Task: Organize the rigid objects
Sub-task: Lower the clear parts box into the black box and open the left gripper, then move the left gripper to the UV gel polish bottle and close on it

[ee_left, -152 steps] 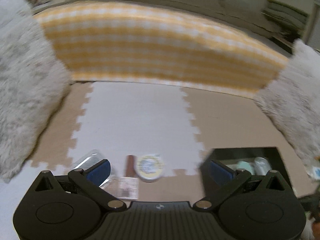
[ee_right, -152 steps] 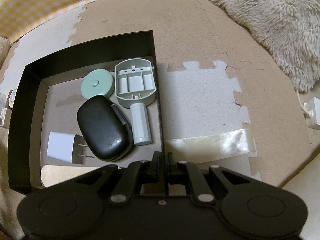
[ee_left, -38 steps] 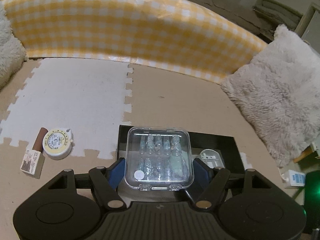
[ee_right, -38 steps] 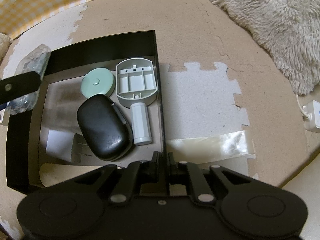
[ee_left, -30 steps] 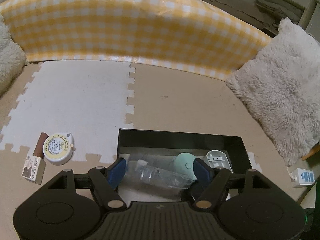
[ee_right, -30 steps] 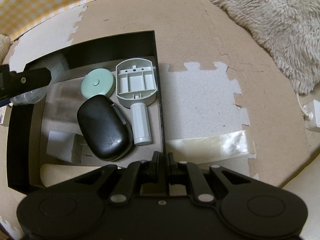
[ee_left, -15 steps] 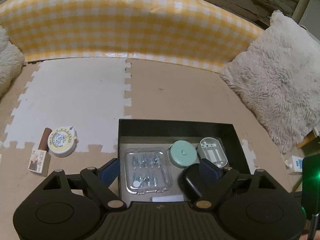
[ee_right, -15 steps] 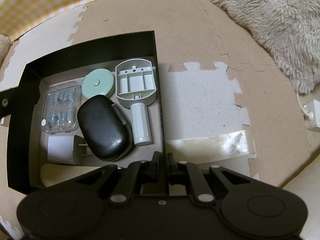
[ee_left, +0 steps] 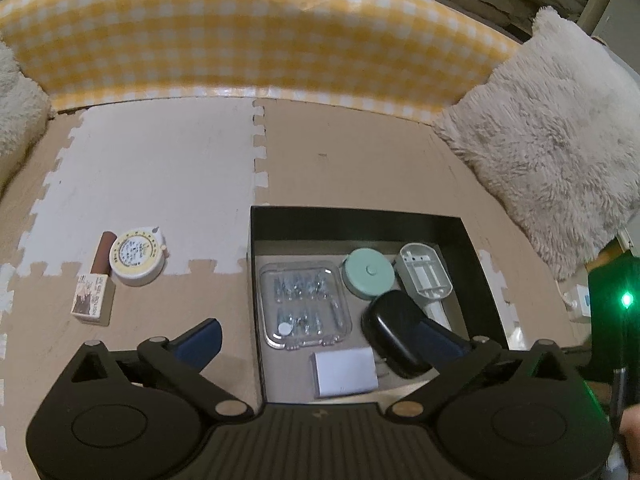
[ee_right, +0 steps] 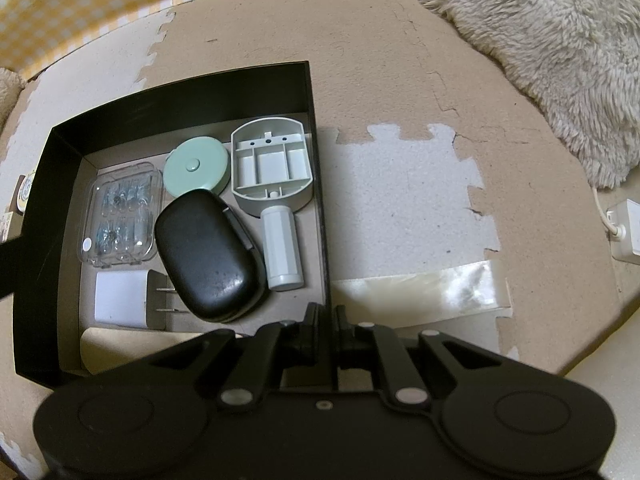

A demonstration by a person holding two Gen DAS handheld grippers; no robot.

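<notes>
Clear plastic case (ee_left: pixel 305 306): lies in black box (ee_left: pixel 356 220), between my left gripper (ee_left: pixel 320 338) jaws, just opened wide, empty. Right gripper (ee_right: pixel 325 316) clenched on box wall (steadying). I'd withdraw straight, clearing the rim.

- Hiding part of the white charger (ee_left: pixel 345 373) behind the black case (ee_left: pixel 394 334).
- Cutting off the wall plug (ee_right: pixel 626 232) at the right edge.
- Leaving the polish box (ee_left: pixel 91 294) lettering too small.

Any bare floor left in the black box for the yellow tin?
Little: the black box has a strip along its far wall behind the clear case and a near-left corner below the white charger. The right side is crowded.
</notes>
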